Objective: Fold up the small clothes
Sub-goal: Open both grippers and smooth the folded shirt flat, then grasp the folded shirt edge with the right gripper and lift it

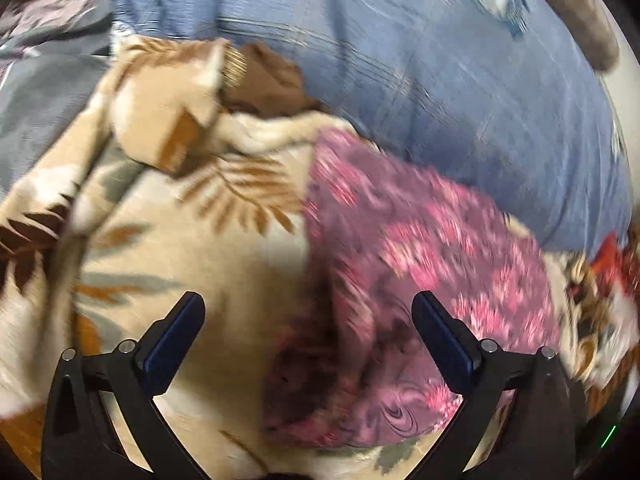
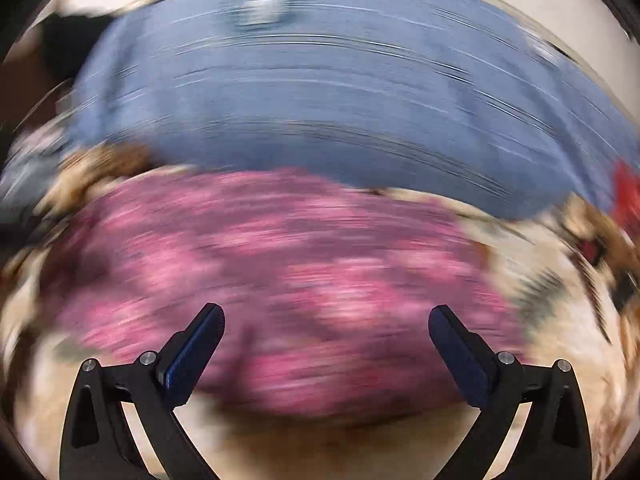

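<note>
Both views are looking down on a pink floral cloth (image 1: 420,264) lying on a beige leaf-print blanket (image 1: 192,248), with a blue bedsheet (image 1: 440,92) stretching beyond it toward 12 o'clock. In the left wrist view the cloth is occupying the 3 to 5 o'clock region, and a brown garment (image 1: 272,80) is showing at 11 o'clock behind a raised blanket fold. The left hand-held gripper (image 1: 308,312) is hanging over the cloth's left edge with its jaws spread wide and nothing between them. The right hand-held gripper (image 2: 326,320) is likewise standing spread and empty above the cloth (image 2: 280,280), which is filling the centre of that heavily blurred view. Whether the cloth is already partly folded cannot be told.

Judged step: the approach before a grasp, with both tools lining up over the garment. The next move is probably calling for each gripper to come down on a near corner or edge, pinch a single layer clear of the blanket, and carry it across evenly.
</note>
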Tool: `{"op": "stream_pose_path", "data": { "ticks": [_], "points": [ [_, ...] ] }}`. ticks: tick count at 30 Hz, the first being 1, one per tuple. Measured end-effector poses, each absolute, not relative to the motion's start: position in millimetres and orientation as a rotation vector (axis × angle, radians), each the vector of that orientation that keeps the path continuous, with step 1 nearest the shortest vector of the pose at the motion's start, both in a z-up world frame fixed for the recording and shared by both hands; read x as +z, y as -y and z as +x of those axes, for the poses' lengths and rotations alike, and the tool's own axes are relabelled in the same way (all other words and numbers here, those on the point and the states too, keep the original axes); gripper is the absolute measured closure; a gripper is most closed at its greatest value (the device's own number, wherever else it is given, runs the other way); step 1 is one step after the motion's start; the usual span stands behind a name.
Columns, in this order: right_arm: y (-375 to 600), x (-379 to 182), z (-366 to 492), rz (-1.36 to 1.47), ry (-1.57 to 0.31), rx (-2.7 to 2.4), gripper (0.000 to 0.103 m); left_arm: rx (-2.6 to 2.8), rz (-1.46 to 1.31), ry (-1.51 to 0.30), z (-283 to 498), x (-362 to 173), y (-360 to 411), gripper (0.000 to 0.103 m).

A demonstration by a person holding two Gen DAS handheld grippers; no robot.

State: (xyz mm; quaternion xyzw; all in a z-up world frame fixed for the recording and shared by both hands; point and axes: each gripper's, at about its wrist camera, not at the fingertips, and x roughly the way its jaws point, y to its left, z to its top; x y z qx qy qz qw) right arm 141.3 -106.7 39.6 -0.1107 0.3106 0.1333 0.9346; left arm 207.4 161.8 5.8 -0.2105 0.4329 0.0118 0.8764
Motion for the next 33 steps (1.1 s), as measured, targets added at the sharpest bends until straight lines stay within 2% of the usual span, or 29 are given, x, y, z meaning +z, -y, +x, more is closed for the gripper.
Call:
{"op": "stream_pose_path", "data": {
  "ticks": [9,16,18,20,22,23,24,28,33],
  "points": [
    [-48.1,13.3,112.4,-0.594,-0.594,0.503,0.002,0.017,-0.509,-0.912,214.7,11.3,-215.8,0.000],
    [-87.5,1.7,131.9,-0.663,-0.581,0.388,0.002,-0.008,-0.546,-0.963,224.7,4.2,-232.2,0.000],
    [-92.0,4.5,138.6,-0.651,-0.590,0.365,0.013,-0.022,-0.548,-0.980,231.5,2.6,-232.2,0.000],
    [-92.5,3.2,152.5,-0.630,-0.633,0.353,0.059,-0.051,-0.560,-0.996,238.9,1.3,-230.5,0.000],
    [-87.2,6.2,161.4,-0.572,-0.669,0.379,0.072,-0.105,-0.591,-1.015,248.1,-0.2,-227.0,0.000],
    [-82.9,10.8,160.9,-0.552,-0.647,0.375,0.084,-0.140,-0.611,-1.027,253.4,-1.2,-224.4,0.000],
    [-80.3,14.7,157.9,-0.547,-0.617,0.365,0.091,-0.181,-0.636,-1.039,259.4,-2.5,-220.9,0.000],
    [-70.1,25.8,149.0,-0.516,-0.530,0.360,0.095,-0.299,-0.691,-1.083,285.0,-8.9,-200.4,0.000],
    [-62.3,31.7,148.8,-0.492,-0.494,0.367,0.096,-0.363,-0.709,-1.162,315.0,-22.0,-169.0,0.000]
  ]
}}
